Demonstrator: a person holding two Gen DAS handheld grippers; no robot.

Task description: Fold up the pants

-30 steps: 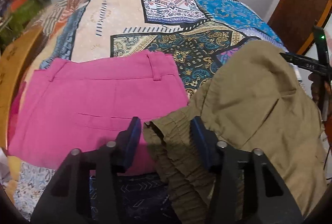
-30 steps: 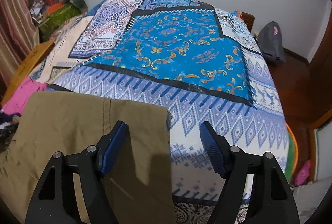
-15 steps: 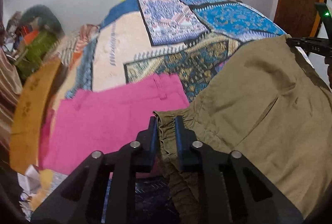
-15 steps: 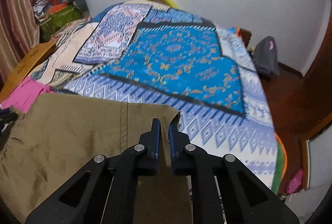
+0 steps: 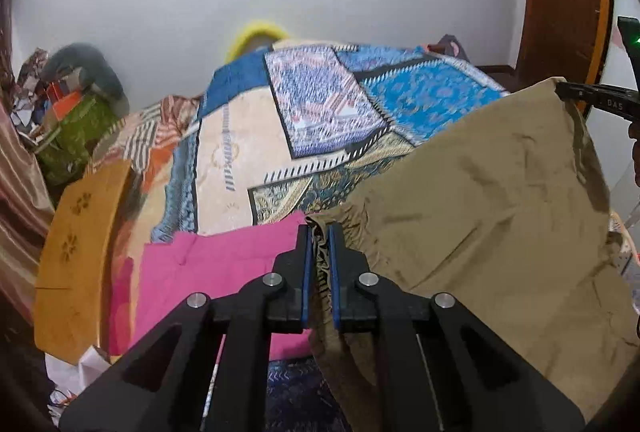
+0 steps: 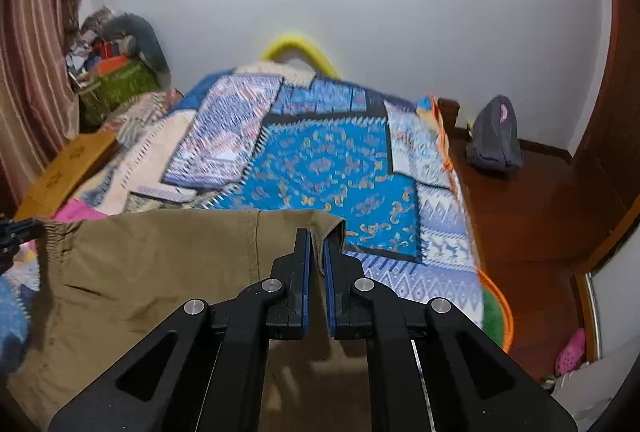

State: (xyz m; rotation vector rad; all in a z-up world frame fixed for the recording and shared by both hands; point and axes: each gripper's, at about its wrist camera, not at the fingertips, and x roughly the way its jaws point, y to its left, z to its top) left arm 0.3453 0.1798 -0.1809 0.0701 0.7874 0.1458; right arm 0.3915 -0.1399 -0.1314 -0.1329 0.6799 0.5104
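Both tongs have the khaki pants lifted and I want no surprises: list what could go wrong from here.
1. The left tongs pinch only the bunched elastic waistband of the khaki pants; it may slip out.
2. The right tongs grip just the hem corner, so that edge could pull free.
3. The hanging fabric overlaps the pink pants and might drag them across the bedspread.

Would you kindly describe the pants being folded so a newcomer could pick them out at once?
Find the bed with the patchwork bedspread. At its near end, the khaki pants hang between the left gripper and right gripper. The neighbouring pink pants lie flat; only the khaki pair is lifted, with a gathered waistband.
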